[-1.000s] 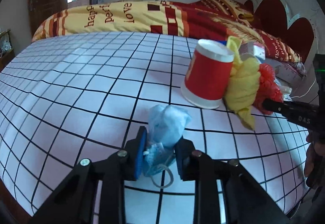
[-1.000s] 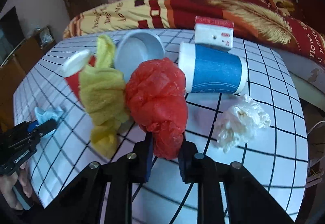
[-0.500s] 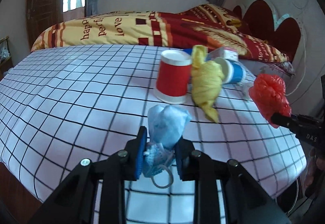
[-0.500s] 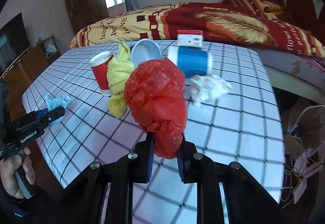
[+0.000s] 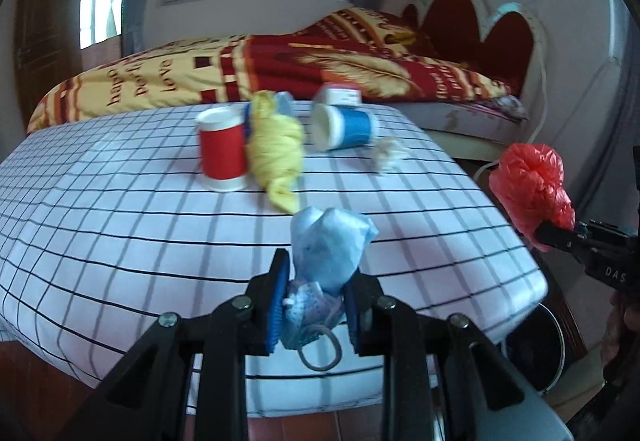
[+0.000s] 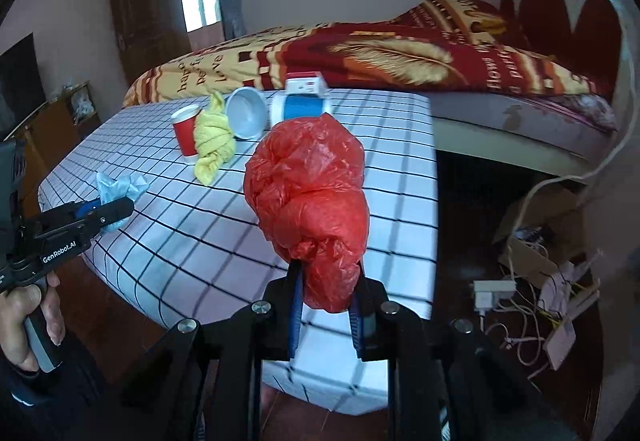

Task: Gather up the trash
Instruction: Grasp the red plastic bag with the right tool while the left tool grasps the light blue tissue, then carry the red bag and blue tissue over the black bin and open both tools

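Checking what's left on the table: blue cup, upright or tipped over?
Tipped over. The blue cup lies on its side on the checked tablecloth, its white open end facing the red cup, which stands upright.

Crinkly glossy (plastic) red bag (image 6: 310,201)

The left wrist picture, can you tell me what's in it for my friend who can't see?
The left gripper pinches a crumpled blue face mask between its fingers, above a checked table. On the table sit a red cup, a yellow cloth and a tipped blue cup. At right, the other gripper holds a red plastic bag.
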Tool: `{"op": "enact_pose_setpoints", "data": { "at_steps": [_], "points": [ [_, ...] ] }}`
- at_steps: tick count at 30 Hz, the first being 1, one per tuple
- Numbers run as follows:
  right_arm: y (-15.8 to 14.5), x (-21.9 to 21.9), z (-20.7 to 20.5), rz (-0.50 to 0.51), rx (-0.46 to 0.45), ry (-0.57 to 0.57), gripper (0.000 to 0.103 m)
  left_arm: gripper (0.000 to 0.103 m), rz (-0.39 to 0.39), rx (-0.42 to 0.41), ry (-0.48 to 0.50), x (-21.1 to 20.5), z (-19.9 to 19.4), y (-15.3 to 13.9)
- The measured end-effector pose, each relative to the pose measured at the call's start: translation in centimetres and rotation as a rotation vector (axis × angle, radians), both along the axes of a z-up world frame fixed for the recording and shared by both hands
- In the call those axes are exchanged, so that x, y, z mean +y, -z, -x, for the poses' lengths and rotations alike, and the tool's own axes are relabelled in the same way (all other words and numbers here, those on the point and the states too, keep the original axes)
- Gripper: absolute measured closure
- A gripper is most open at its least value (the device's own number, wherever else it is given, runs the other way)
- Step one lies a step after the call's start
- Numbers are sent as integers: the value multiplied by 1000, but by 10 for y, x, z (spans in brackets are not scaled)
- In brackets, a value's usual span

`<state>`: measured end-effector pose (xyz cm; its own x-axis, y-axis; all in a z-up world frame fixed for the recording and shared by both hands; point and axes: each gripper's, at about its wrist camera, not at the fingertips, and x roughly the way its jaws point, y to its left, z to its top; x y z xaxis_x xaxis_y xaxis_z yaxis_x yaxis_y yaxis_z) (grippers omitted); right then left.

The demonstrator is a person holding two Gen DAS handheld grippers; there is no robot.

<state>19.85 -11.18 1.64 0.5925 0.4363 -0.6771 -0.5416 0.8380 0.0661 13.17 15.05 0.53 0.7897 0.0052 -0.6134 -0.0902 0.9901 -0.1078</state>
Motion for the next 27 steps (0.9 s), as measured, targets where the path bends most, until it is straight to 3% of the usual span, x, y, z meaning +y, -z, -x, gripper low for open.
{"op": "enact_pose_setpoints", "data": {
  "at_steps": [14,27],
  "points": [
    [1,-107,29,-31,1,170,82,76,-34,-15,189,-102,-2,-10],
    [11,-173,40,-46,24,290,82,76,-56,-5,326,-176,-11,-7]
  ]
}}
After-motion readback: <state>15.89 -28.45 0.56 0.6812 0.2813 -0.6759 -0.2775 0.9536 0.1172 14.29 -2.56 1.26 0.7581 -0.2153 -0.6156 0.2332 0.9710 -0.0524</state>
